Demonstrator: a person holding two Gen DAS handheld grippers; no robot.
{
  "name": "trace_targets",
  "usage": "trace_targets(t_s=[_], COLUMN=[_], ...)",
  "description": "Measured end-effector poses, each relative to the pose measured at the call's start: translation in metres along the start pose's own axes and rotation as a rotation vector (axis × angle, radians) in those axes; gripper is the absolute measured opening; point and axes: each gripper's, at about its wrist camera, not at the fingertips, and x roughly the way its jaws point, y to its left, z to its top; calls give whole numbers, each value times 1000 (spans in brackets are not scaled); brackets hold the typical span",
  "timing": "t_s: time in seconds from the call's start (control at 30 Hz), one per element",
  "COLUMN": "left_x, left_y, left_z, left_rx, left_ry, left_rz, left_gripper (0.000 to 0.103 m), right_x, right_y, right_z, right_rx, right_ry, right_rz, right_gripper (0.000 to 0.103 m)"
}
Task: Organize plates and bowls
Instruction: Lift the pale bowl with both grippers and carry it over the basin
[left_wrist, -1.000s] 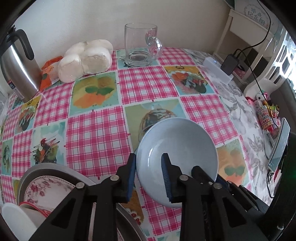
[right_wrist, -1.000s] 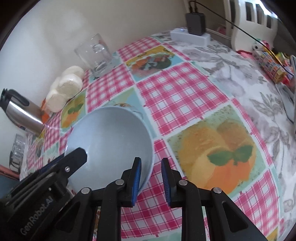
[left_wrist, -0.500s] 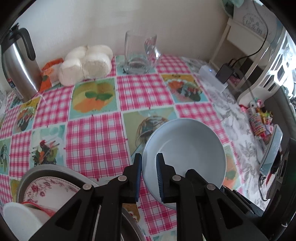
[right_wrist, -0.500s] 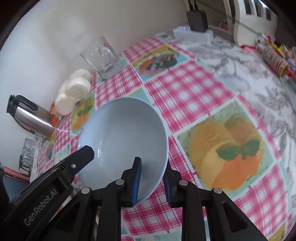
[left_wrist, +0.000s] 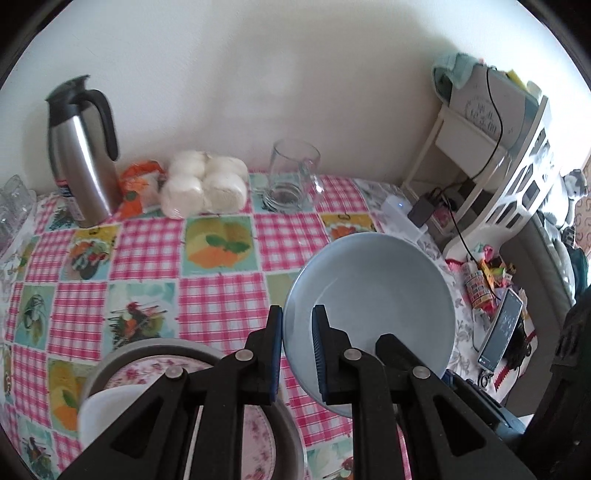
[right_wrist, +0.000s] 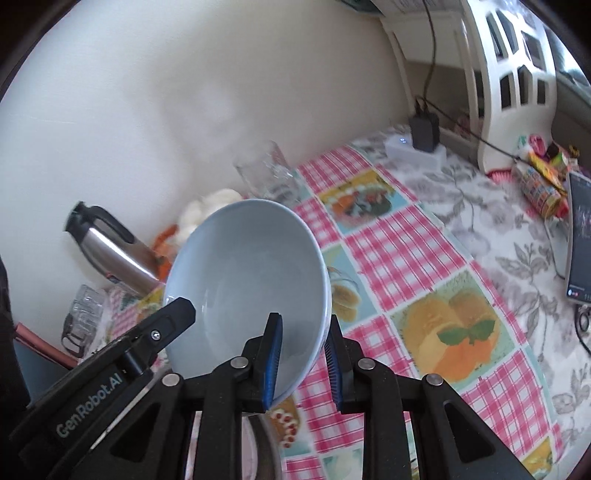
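A light blue bowl (left_wrist: 373, 295) hangs tilted above the checked tablecloth, held by both grippers. My left gripper (left_wrist: 297, 350) is shut on its left rim. My right gripper (right_wrist: 303, 360) is shut on the near right rim of the bowl (right_wrist: 251, 273), one pad inside and one outside. In the right wrist view, the left gripper's finger (right_wrist: 173, 317) shows at the bowl's left edge. Below the left gripper lies a grey plate (left_wrist: 147, 345) with a pink floral plate (left_wrist: 147, 371) on it and a white dish (left_wrist: 107, 413) at its near side.
Along the wall stand a steel thermos jug (left_wrist: 81, 155), a bag of white buns (left_wrist: 205, 188) and a glass mug (left_wrist: 291, 177). Small glasses (left_wrist: 11, 206) sit far left. A white box with a charger (left_wrist: 402, 214) and a phone (left_wrist: 502, 328) lie to the right.
The left gripper's jaws closed onto the bowl's rim. Both grippers then rose together, lifting the bowl off the tablecloth and tilting it, so more of the wall now shows.
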Motion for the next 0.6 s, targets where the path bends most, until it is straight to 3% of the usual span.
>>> trace_targets(t_s=[0.27,0.6], left_x=[-34,-57], left_y=[37,93], left_z=[-12,-40], left_rx=[-76,-189], left_ry=[-42,-38], left_rz=[-2,1], left_gripper=[16,16], right_x=[-25,-28], right_y=[39,84], right_z=[-10,-38], right_rx=[-69,-165], right_ry=[-30,19], right_rz=[56,107], right_gripper=[24,24])
